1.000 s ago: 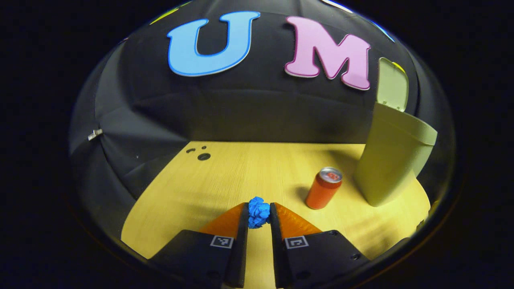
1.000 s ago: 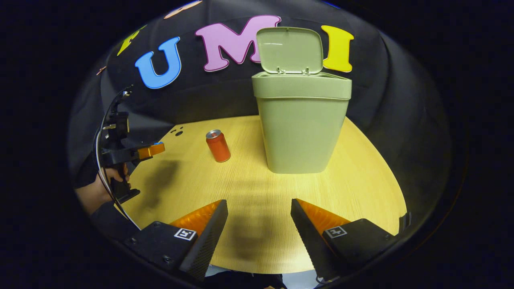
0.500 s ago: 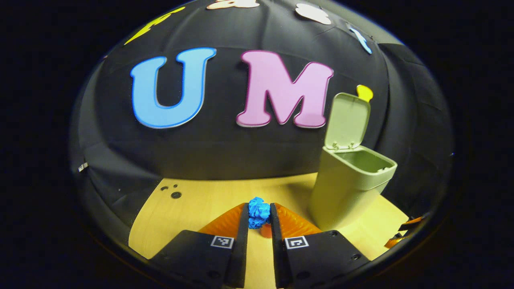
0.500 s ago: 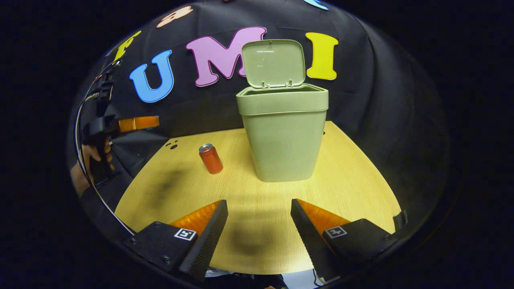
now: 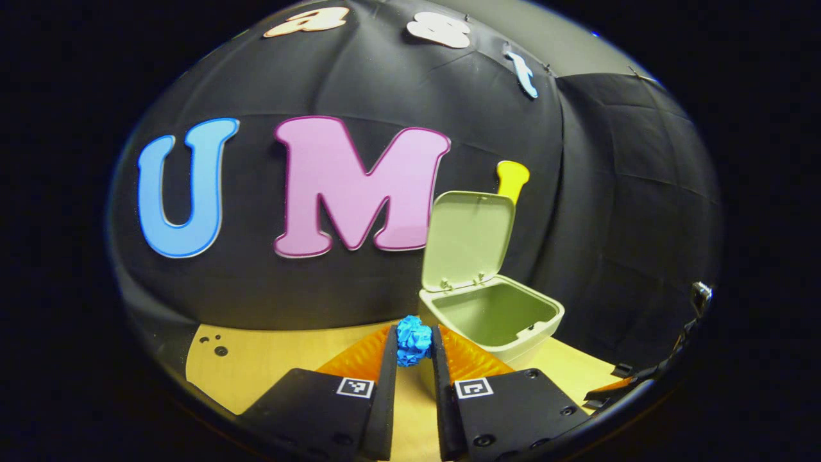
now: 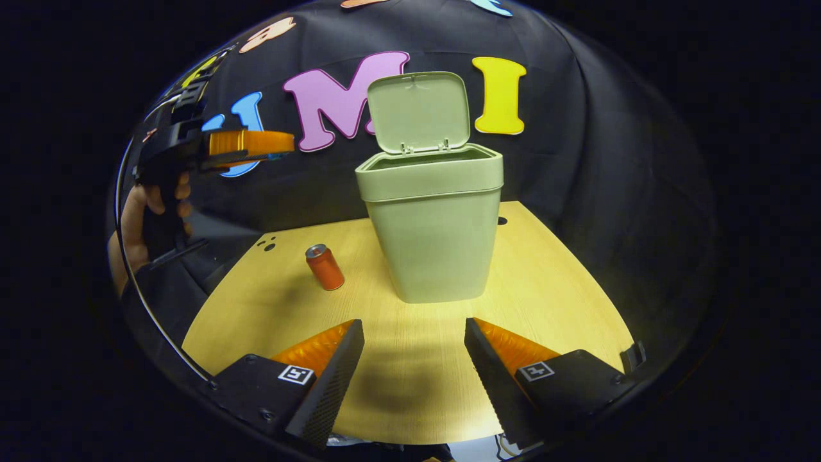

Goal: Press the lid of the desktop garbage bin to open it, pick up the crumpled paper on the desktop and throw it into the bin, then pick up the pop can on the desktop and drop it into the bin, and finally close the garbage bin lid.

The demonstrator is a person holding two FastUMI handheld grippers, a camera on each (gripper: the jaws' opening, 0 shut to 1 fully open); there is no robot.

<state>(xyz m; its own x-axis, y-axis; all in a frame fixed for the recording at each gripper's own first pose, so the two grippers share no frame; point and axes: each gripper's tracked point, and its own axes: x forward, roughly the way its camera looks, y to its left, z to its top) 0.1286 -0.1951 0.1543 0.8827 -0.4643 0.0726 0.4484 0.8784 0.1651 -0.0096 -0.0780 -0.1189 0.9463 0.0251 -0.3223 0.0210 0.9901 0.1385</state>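
Left gripper [image 5: 413, 343] risen since a second ago, now level with bin mouth; garbage bin [image 5: 494, 317] shifted from right edge toward centre of left gripper view. Both fingers clenched on blue crumpled paper [image 5: 414, 340], held above wooden desktop [image 5: 276, 356], just short of bin rim. Lid [image 5: 468, 239] upright, open. In right gripper view: right gripper [image 6: 414, 359] spread wide, holding nothing, low over desktop; red pop can [image 6: 324, 267] standing left of bin, apart from it; hand [image 6: 144, 218] gripping left gripper's handle high at left.

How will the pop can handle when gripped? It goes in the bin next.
The pop can stands upright and narrow, so a sideways nudge would probably tip and roll it. Its smooth round wall may slip between fingers.
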